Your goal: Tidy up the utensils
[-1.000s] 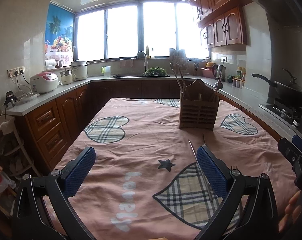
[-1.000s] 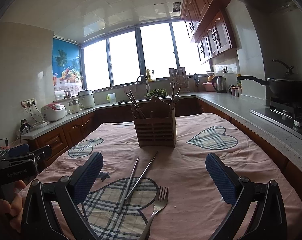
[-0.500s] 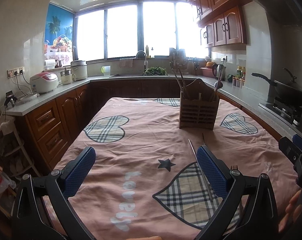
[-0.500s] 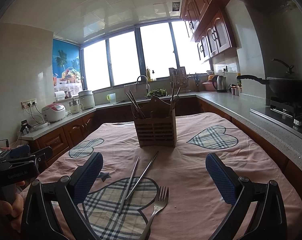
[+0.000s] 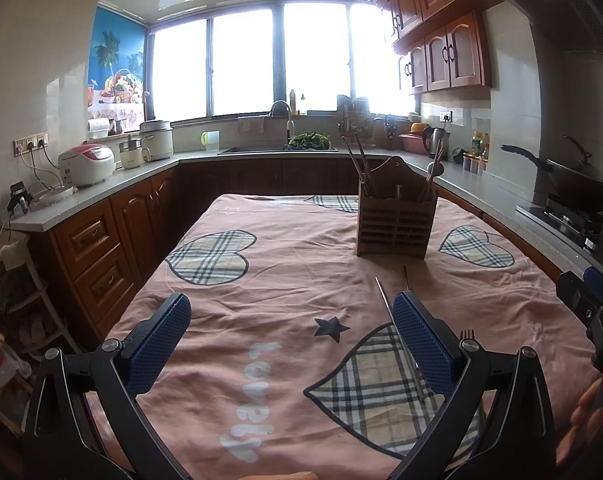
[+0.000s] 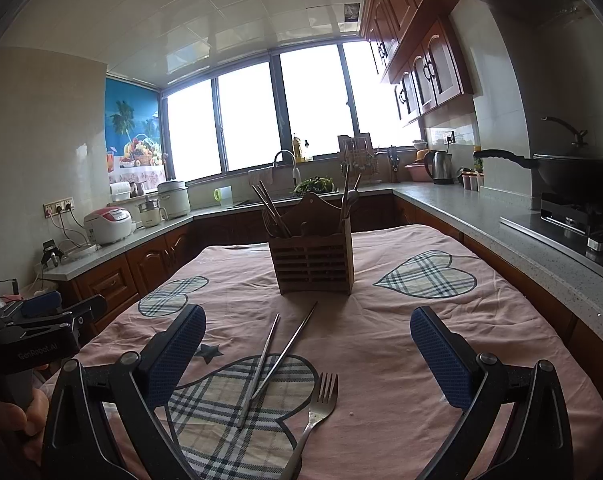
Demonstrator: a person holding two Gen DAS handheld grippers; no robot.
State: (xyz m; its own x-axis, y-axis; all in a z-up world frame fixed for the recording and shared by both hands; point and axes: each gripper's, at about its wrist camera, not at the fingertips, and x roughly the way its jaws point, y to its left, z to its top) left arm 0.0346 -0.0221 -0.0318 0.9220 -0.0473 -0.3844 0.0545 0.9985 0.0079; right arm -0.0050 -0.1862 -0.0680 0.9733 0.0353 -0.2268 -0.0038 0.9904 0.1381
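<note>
Task partly done: wooden holder (image 6: 312, 258) at frame centre already holds utensils, while two chopsticks (image 6: 277, 354) and a fork (image 6: 315, 412) lie on the cloth below it; left gripper (image 5: 291, 340) and right gripper (image 6: 307, 354) both gape wide, empty.

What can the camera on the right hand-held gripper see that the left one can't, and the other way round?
Only the right wrist view shows the whole fork and both chopsticks crossing in full. Only the left wrist view shows the word printed on the tablecloth; there a finger hides most of the cutlery. Both show the wooden utensil holder standing upright and open, empty hand-held grippers, left and right.
</note>
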